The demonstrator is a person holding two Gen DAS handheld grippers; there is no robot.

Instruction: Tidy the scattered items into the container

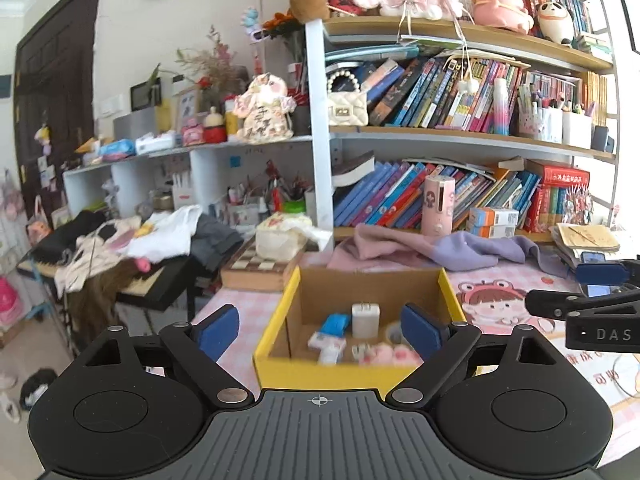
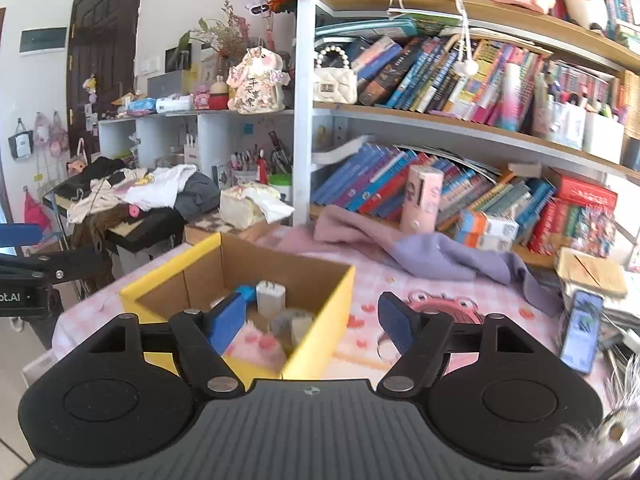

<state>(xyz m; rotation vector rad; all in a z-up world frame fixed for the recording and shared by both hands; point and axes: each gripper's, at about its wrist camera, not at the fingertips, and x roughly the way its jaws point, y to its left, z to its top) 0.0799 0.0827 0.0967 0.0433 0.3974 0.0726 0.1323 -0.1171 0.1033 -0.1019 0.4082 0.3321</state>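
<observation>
Hovering wide open and empty, the left tool [image 1: 320,330] faces the yellow box [image 1: 276,320] dead ahead, while the right tool [image 2: 312,320], equally open and empty, has it ahead-left.

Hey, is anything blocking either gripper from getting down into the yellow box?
Nothing visible does. The yellow box is open-topped with no lid or flap over it. The left gripper and right gripper are both open and empty in front of it.

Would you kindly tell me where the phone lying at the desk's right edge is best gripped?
Probably across its long edges near the middle, coming from above with the right tongs: the phone lies flat, screen up, beside a paper stack, so only its narrow width fits between open fingers.
</observation>
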